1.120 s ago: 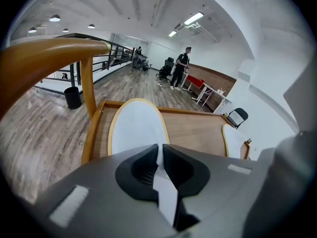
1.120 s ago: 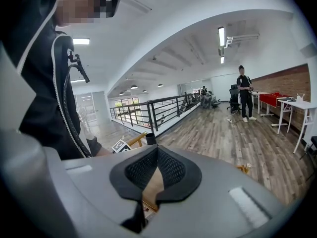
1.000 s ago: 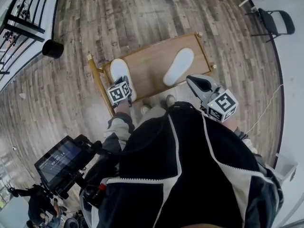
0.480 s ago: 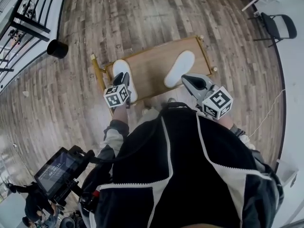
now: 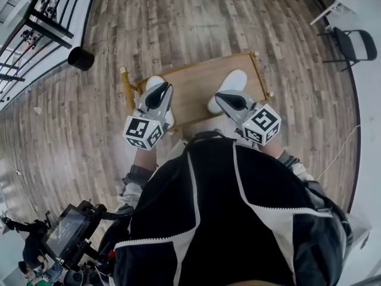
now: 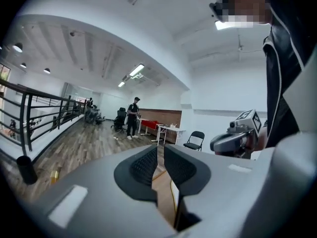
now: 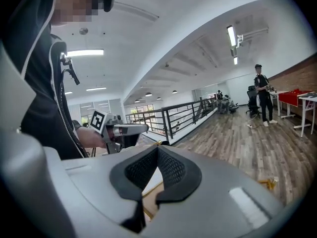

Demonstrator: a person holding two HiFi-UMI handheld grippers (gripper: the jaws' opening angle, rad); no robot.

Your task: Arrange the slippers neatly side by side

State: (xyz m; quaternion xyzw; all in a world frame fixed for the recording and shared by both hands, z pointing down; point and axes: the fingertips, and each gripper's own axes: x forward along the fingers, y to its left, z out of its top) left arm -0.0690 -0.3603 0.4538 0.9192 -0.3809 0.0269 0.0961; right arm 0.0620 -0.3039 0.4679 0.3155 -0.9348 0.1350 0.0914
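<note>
**Both grippers up in the air, slippers still far apart on the desk**

A low, light-wood desk (image 5: 193,91) with yellowish legs stands on the grey-brown plank floor (image 5: 178,16). It carries the two slippers. One white, oval slipper (image 5: 152,81) lies at the desk's left end. The other white slipper (image 5: 233,79) lies toward the right end, slanted, its far tip close to the back edge. A broad stretch of bare wood separates them, so they are not side by side.

The person stands at the desk's near edge with a grey gripper in each hand. Both point roughly level, out across the room.

Seen from above, the left gripper (image 5: 162,91) covers most of the left slipper. In its own view its dark ribbed pads (image 6: 144,165) stand a narrow slit apart. They have just been closing, and nothing is caught between them. Only the desk's wood shows through the slit.

The right gripper (image 5: 221,97) hangs over the near end of the right slipper. In its own view (image 7: 157,155) its pads are pressed together at the tips and pinch nothing.

A round black bin (image 5: 81,58) sits on the floor off to the left of the desk. A black folding chair (image 5: 351,43) stands off to its right.
</note>
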